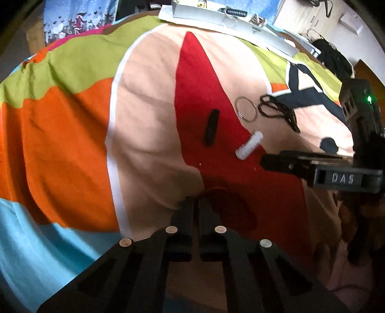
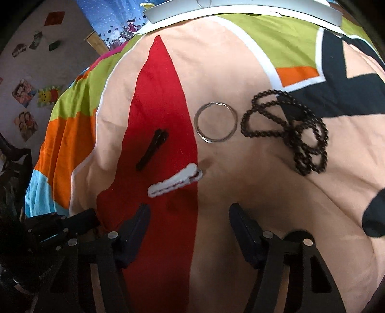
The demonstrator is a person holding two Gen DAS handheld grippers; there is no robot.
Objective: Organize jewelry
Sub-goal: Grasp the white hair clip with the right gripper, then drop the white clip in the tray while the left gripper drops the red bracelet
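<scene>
Both tools hover over a bed spread with a bright patterned sheet point(image 2: 216, 60). From the right wrist view, the right tool point(image 2: 190, 216) stands with its jaws wide apart and empty, just short of a white hair clip point(image 2: 174, 184) on the red stripe. Only the left wrist view shows the left tool point(image 1: 195, 204), jaws nearly together with nothing between them, and the right tool point(image 1: 269, 162) reaching in sideways. Past the white clip lie a black hair clip point(image 2: 152, 149), a silver bangle point(image 2: 215, 122) and a black bead necklace point(image 2: 288, 127), well apart. At the bed's far edge sits a white tray point(image 1: 231, 18); its contents are unclear.
</scene>
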